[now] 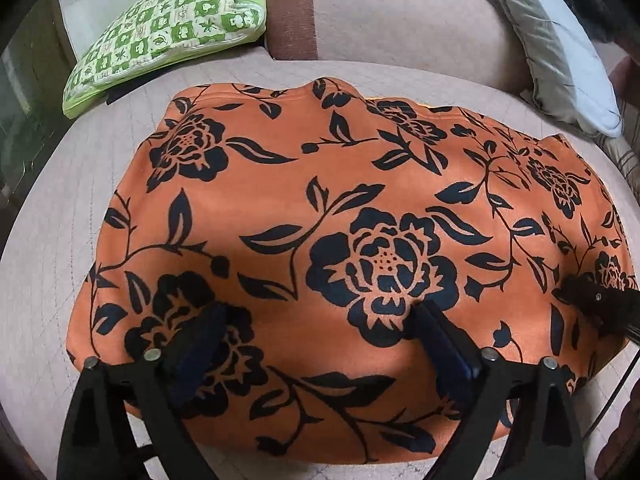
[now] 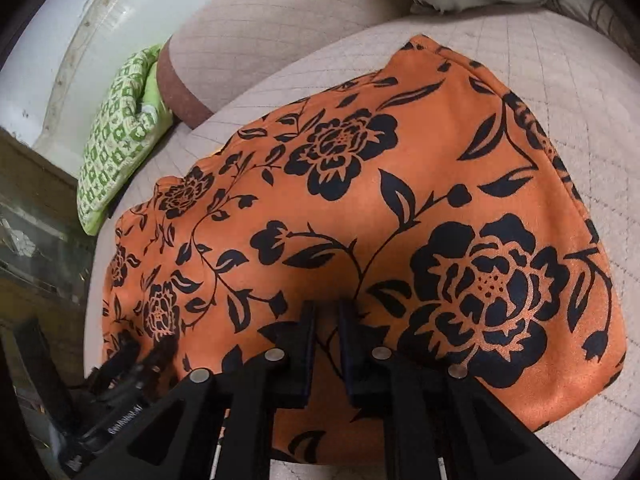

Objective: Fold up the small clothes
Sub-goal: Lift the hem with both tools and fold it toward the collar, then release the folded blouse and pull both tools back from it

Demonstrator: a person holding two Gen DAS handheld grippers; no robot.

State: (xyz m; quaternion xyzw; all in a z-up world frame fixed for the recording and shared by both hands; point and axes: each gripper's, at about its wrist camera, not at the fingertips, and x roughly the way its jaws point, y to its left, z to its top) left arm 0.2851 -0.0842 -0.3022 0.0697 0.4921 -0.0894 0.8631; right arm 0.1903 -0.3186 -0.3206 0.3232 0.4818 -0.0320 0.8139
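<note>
Here a pale quilted cushion surface point(image 1: 48, 240) fills most of both views, a sofa seat by the look of it, with a rounded beige backrest point(image 1: 400, 12) across the top of the left wrist frame, crossed by a brown band. A green-and-cream checked pillow point(image 1: 168, 32) lies at the upper left, a grey-and-white pillow point(image 1: 552, 48) at the upper right; a white wall point(image 2: 60, 40) curves along the upper left of the right wrist view. The orange cloth with black flowers point(image 1: 340, 200) lies spread across the middle of the seat, its far edge slightly wavy. The left gripper point(image 1: 320, 320) stands low in its frame, jaws set wide apart over the cloth, nothing between them. The right gripper point(image 2: 326, 312) has its jaws nearly together over the near part of the cloth at lower centre; whether a fold of fabric is pinched there cannot be told.
</note>
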